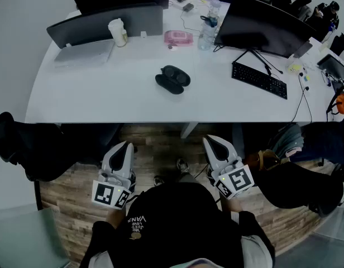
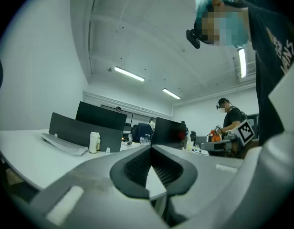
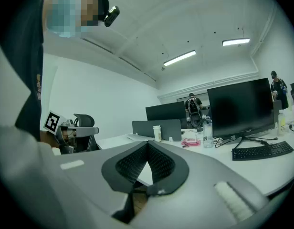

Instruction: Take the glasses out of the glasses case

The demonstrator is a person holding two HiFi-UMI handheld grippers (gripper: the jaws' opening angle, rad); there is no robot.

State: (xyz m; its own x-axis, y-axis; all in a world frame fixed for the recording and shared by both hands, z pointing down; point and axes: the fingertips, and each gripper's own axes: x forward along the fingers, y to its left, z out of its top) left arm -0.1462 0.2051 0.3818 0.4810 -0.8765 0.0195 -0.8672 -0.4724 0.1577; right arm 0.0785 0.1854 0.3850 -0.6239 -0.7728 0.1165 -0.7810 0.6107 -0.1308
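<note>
I hold both tongs low, close to my body, short of the desk [image 1: 105, 94] edge. My left tongs [image 1: 123, 146] are together at the tips, with nothing between them. My right tongs [image 1: 212, 140] are the same, tips meeting and empty. The dark case [image 1: 173, 80] lies on the desk ahead, well apart from both tongs, left of the keyboard [image 1: 259, 79]; I cannot tell whether it is open

left gripper [image 1: 123, 147]: grey shell, black pads [image 2: 137, 168] | right gripper [image 1: 214, 144]: same | top [image 1: 177, 216]: black, white print
</note>
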